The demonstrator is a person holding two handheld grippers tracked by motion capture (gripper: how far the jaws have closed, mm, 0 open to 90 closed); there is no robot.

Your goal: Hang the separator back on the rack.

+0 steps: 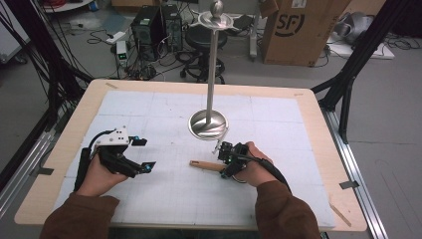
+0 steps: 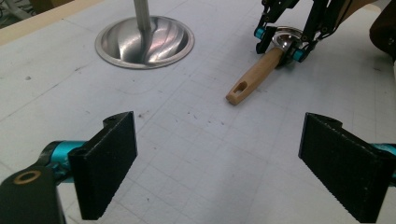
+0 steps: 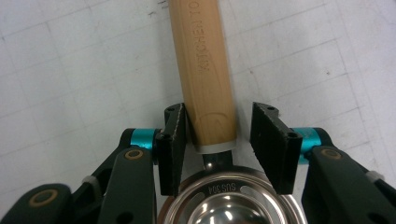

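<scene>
Brown sleeves; black grippers with teal joints and black cables.

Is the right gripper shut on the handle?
No, open: the right gripper straddles the wooden handle, with a gap beside one pad.

"KITCHEN TO", cut off at the frame edge, runs along the strainer's wooden handle; "SUS304" is stamped on its steel rim; "SF" marks the cardboard box
</scene>
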